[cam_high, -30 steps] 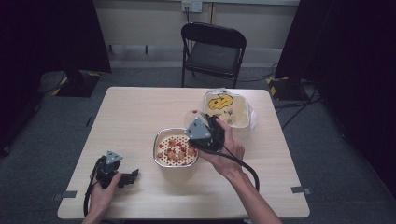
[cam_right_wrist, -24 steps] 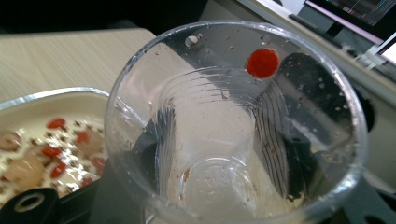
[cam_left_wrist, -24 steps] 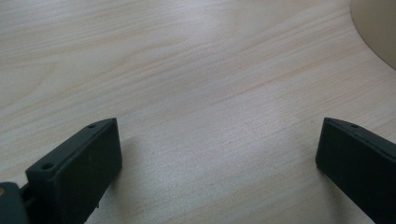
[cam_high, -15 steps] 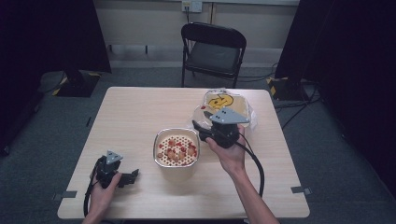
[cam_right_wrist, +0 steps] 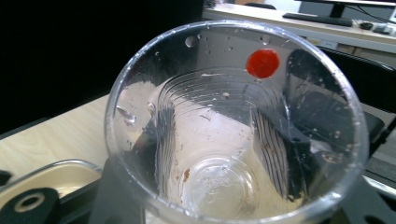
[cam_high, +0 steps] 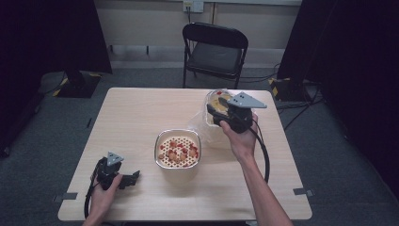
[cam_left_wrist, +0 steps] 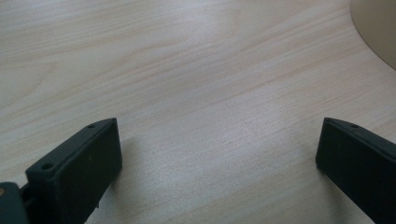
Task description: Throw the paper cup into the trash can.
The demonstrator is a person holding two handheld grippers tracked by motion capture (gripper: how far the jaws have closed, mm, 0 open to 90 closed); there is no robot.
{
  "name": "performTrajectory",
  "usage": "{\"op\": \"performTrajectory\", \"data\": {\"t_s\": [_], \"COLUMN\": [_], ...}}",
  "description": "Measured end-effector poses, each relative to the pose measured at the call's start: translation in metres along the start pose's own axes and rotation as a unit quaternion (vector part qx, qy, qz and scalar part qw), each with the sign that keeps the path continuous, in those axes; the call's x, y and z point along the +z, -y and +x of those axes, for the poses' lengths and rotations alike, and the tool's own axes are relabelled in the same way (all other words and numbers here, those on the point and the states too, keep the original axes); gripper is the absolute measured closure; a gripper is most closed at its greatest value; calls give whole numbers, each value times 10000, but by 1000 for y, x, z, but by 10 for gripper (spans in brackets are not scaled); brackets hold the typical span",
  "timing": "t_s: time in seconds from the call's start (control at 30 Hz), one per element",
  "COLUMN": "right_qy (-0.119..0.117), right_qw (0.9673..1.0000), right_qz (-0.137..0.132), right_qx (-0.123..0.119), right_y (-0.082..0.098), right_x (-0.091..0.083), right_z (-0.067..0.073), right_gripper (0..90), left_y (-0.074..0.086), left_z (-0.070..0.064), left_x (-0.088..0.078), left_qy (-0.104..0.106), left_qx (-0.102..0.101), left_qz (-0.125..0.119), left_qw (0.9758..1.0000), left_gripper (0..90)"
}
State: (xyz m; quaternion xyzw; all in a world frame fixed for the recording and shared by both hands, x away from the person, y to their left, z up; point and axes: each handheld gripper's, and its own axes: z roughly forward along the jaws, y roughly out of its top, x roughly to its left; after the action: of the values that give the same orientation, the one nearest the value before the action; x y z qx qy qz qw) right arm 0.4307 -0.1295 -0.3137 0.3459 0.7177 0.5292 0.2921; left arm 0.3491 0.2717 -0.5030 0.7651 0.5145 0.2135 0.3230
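Wood table [cam_high: 141, 117]: right gripper [cam_high: 221, 115] clamps emptied plastic cup [cam_right_wrist: 233, 135]; left gripper [cam_high: 129, 179] wide open, idle. Next: set cup down, probably.

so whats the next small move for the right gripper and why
Probably tip or shake the clear plastic cup over the bowl again: the right gripper holds it lying sideways and nearly empty, but one red piece clings to its inner wall.

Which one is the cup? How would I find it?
Start at the wooden table and go to its far right side, beyond the bowl of red bits. The cup is held there in the right gripper. It's see-through plastic, nearly empty, with one red piece stuck inside.
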Motion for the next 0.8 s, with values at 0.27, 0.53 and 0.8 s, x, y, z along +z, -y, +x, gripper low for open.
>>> {"op": "performTrajectory", "data": {"t_s": [0.27,0.53,0.8], "right_qy": [336,527,599], "right_qw": [9992,9977,9968], "right_qz": [79,200,315], "right_qx": [197,385,428], "right_y": [-2,4,7], "right_x": [11,21,22], "right_z": [-33,-47,-51], "right_gripper": [465,302,160], "left_y": [0,0,0], "left_z": [0,0,0], "left_x": [0,0,0], "left_qy": [1,2,1], "left_qx": [-3,-1,-1], "left_qz": [-1,1,1], "left_qw": [10000,10000,10000], "left_gripper": [0,0,0]}}
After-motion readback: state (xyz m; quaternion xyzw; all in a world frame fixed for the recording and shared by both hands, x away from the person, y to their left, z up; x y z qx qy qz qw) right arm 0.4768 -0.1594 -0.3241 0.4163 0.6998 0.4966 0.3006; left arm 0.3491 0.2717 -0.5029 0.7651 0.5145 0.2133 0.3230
